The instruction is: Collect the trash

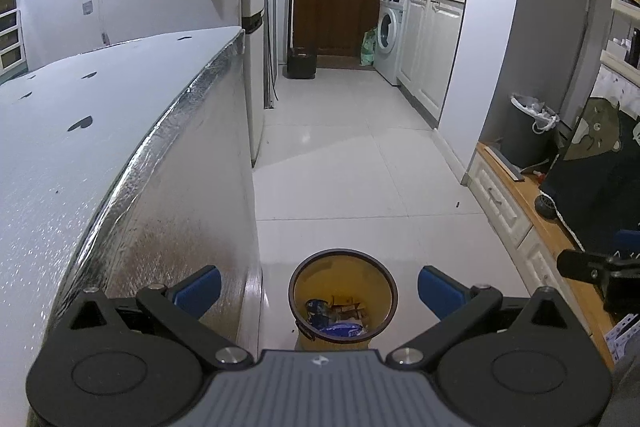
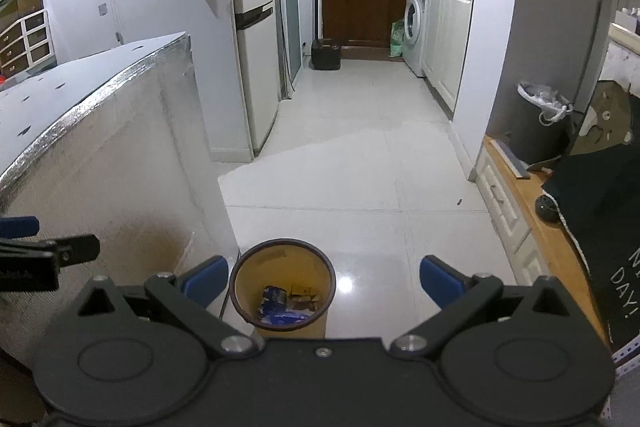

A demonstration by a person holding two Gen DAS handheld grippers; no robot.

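Left gripper (image 1: 319, 291) spread wide, holding nothing, touching nothing. Right gripper (image 2: 323, 281) likewise spread wide and empty. One yellow trash bin (image 1: 343, 297) with a dark rim, standing on the white tiled floor (image 1: 340, 163), low centre of frame between the left gripper's blue pads (image 1: 199, 290). Several wrappers (image 1: 340, 327) inside, count unclear. Foil-edged table (image 1: 72, 155) at left.
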